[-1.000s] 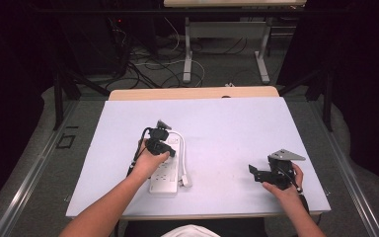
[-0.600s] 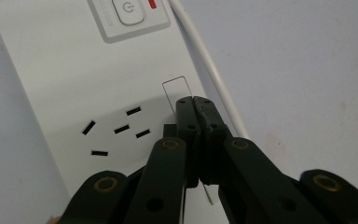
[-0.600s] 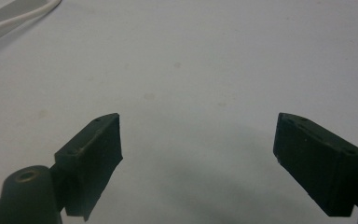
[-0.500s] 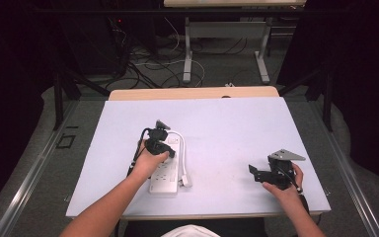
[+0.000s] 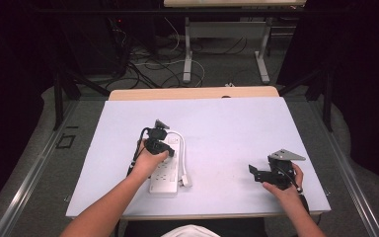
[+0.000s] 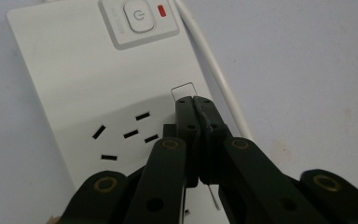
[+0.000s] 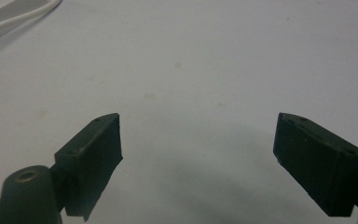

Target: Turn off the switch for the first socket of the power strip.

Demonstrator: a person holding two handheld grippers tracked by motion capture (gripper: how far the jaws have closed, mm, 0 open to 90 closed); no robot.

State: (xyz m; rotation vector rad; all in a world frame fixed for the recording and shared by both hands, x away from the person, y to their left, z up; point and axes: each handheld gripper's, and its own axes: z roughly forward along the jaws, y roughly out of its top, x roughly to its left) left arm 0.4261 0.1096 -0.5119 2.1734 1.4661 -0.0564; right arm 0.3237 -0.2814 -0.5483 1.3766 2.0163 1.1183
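Pressing its closed, empty left tool (image 6: 196, 100) on the power strip (image 6: 88, 88), the person risks sliding it; the right tool (image 7: 198, 140) gapes empty.

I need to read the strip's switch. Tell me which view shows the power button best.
The left gripper view: the power button sits close and sharp on the power strip, beside a red indicator. The high view shows the strip small, button unclear; the right gripper view catches just a corner.

A power symbol marks the power strip's (image 6: 98, 88) switch button (image 6: 139, 19)
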